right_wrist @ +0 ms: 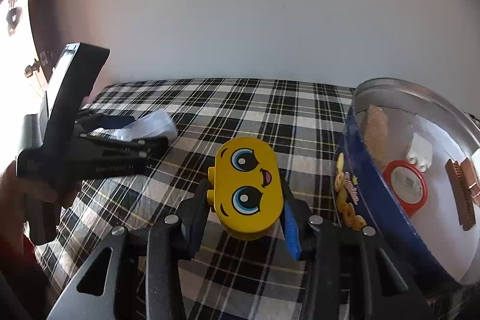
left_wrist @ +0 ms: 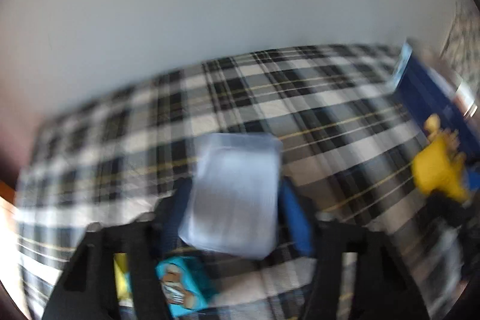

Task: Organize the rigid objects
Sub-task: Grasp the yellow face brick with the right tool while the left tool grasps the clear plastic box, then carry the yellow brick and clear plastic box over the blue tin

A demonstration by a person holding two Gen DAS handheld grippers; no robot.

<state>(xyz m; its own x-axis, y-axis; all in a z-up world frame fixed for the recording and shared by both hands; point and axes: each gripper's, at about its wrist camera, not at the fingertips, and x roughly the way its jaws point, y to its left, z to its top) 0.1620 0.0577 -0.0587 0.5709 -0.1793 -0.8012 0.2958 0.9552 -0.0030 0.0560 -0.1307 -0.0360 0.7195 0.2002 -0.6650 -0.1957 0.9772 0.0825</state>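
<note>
Right gripper [right_wrist: 247, 218]: the fingers pinch a yellow toy block [right_wrist: 247, 188] printed with a cartoon face, one black finger [right_wrist: 196, 218] against its left side and the blue-padded finger [right_wrist: 291, 230] against its right. The block sits tilted between them, face toward the camera, above the plaid cloth [right_wrist: 240, 110] that covers the surface; whether it touches the cloth cannot be told. Just to its right stands a round blue tin [right_wrist: 375, 185] with a silver interior, tipped so its inside shows. In the tin: a red-rimmed round lid or container [right_wrist: 408, 188], a small white block [right_wrist: 420, 152], a brown flat piece [right_wrist: 376, 131] leaning on the wall, and a brown comb-like item [right_wrist: 462, 194]. In the right wrist view the left gripper [right_wrist: 144, 125] is at the left, held by a person's hand [right_wrist: 36, 191], well apart from the tin, with a pale translucent item at its tips. Left wrist view is heavily blurred. There the left gripper [left_wrist: 237, 200] has a pale translucent plastic box [left_wrist: 237, 194] between its fingers, blue pads [left_wrist: 295, 227] close on both sides; the fingers appear to press on it, contact not sharp enough to be certain. Below the box lies a turquoise block [left_wrist: 183, 287] with a cartoon figure, and a yellow-green piece [left_wrist: 121, 278] shows behind the gripper frame. At the far right edge of this view the yellow toy block [left_wrist: 438, 167] appears beside the blue tin [left_wrist: 429, 92]. A plain white wall [right_wrist: 240, 5] stands behind the plaid surface.
</note>
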